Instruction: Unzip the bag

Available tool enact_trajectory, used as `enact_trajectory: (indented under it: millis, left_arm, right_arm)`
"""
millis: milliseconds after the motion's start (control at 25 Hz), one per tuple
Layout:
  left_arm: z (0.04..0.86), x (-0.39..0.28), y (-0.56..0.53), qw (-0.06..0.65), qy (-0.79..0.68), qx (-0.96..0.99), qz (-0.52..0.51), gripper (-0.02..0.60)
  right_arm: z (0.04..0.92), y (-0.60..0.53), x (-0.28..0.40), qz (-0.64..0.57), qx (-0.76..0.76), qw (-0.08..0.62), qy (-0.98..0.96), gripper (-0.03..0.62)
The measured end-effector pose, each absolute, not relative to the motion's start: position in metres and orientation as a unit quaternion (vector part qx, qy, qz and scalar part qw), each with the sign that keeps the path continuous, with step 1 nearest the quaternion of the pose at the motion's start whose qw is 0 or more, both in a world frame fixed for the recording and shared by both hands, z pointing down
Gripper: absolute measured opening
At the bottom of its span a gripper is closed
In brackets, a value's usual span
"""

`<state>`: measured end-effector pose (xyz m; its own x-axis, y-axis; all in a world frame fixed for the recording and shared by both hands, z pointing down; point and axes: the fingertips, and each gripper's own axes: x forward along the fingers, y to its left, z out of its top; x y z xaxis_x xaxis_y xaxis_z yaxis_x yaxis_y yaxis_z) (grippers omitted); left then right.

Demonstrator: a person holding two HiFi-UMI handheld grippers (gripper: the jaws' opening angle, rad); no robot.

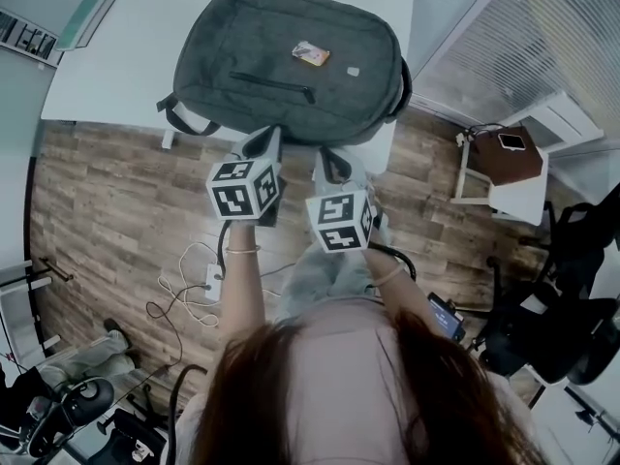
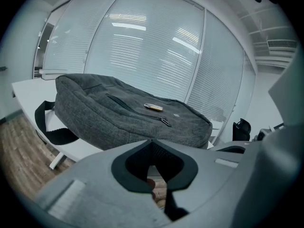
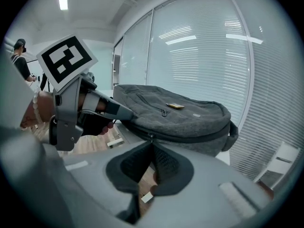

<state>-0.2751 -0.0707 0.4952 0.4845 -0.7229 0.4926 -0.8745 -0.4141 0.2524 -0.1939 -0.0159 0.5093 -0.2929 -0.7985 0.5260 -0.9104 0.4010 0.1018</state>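
A grey backpack [image 1: 291,66] lies flat on the white table [image 1: 107,76], its front pocket zipper [image 1: 271,83] closed and a small yellow tag [image 1: 311,53] on top. My left gripper [image 1: 266,141] is shut and empty, its tip at the bag's near edge. Just to its right, my right gripper [image 1: 332,165] is also shut, at the same edge. In the right gripper view the main zipper's slider [image 3: 151,137] sits just past my closed tips [image 3: 152,143], and the left gripper [image 3: 71,103] reaches in beside the bag. The left gripper view looks over shut jaws at the pocket zipper pull [image 2: 165,122].
The table's front edge runs just under the bag. Below it, wood floor with a power strip and loose cables [image 1: 189,289]. A white stool with a phone [image 1: 511,143] stands at the right, and a black office chair [image 1: 562,308] lower right. Blinds cover the window behind the table.
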Motion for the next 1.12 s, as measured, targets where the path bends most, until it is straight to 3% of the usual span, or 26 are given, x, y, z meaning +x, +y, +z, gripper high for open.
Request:
enact_trajectory:
  millis: [1120]
  left_arm:
    - [0.498, -0.276, -0.073, 0.249, -0.551, 0.778, 0.167, 0.008]
  right_arm:
    - [0.502, -0.015, -0.149, 0.123, 0.49, 0.264, -0.822, 0.009]
